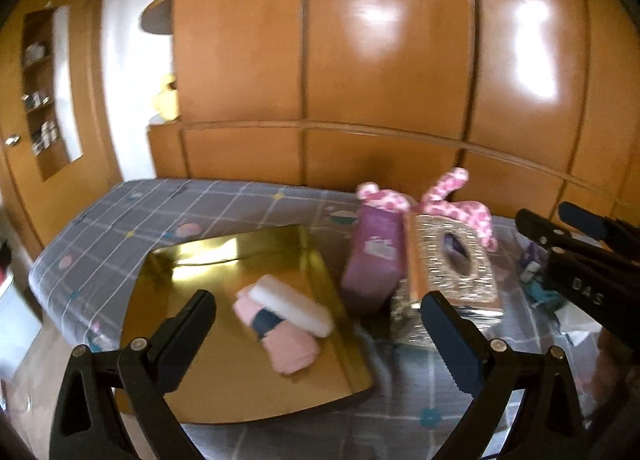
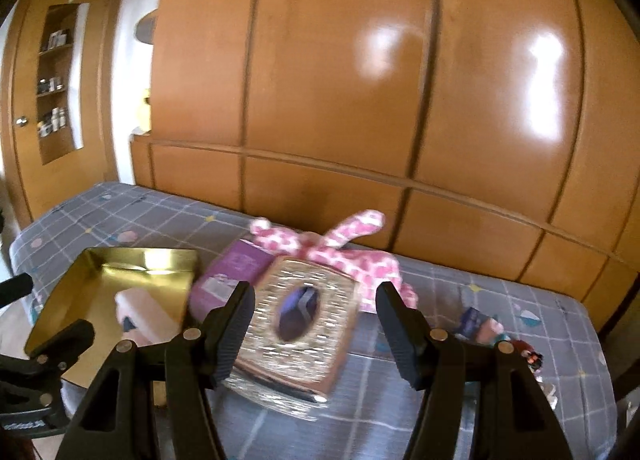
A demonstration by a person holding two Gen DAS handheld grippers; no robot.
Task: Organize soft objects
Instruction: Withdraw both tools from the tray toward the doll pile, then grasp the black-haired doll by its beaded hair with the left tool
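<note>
- Hovering over the bed, the left gripper had its jaws wide and held nothing, aimed at the gold tray.
- Inside that tray, a pink rolled cloth and a white roll lay touching, apparently sorted already.
- At the tray's 3 o'clock stood a purple pack and a silver tissue box.
- Behind the box, at 12 o'clock, the pink spotted plush lay unsorted.
- Jaws wide and empty, the right gripper faced the box, probably lining up for the plush.
</note>
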